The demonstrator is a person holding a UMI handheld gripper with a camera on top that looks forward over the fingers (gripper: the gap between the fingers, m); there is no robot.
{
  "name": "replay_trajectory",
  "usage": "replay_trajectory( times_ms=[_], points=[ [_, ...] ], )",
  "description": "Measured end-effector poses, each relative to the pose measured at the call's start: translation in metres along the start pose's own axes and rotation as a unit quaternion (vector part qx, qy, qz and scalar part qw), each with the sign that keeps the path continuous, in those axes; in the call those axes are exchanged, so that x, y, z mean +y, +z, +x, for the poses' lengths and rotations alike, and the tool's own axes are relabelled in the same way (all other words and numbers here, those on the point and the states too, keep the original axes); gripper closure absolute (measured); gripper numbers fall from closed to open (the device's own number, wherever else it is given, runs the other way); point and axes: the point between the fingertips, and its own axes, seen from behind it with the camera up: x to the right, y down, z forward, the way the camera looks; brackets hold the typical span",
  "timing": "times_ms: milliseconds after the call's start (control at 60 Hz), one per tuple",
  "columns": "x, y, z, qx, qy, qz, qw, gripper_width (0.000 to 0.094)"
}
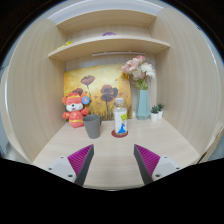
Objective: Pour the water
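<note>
Magenta-padded jaws (113, 160) stand wide apart with nothing between them, above the pale wooden worktop (110, 150). Well beyond them stand a small grey cup (92, 125) and a clear plastic bottle with an orange label (120, 120), near each other. A red-and-white plush toy (73, 110) sits left of the cup.

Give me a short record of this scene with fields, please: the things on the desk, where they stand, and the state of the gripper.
gripper: two-finger gripper with magenta pads, open, holding nothing
bottle: small clear plastic bottle with a colourful label, upright, beyond the fingers
cup: grey cup, left of the bottle, apart from it
toy: red and white plush toy, left of the cup
vase: pale blue vase with pink flowers, right of the bottle
surface: light wooden desk
pouring: not yet begun
</note>
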Motion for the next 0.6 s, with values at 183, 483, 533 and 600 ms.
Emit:
replay_trajectory(
  times_ms=[183, 483, 533, 600],
  points=[
    [-0.034, -0.034, 0.008, 0.014, -0.011, 0.036, 0.999, 0.0108],
    [-0.051, -0.058, 0.004, 0.005, -0.004, 0.055, 0.998, 0.0112],
    [-0.049, -0.059, 0.006, 0.008, -0.007, 0.054, 0.998, 0.0111],
    [-0.047, -0.059, 0.005, 0.008, -0.007, 0.054, 0.999, 0.0113]
  ],
)
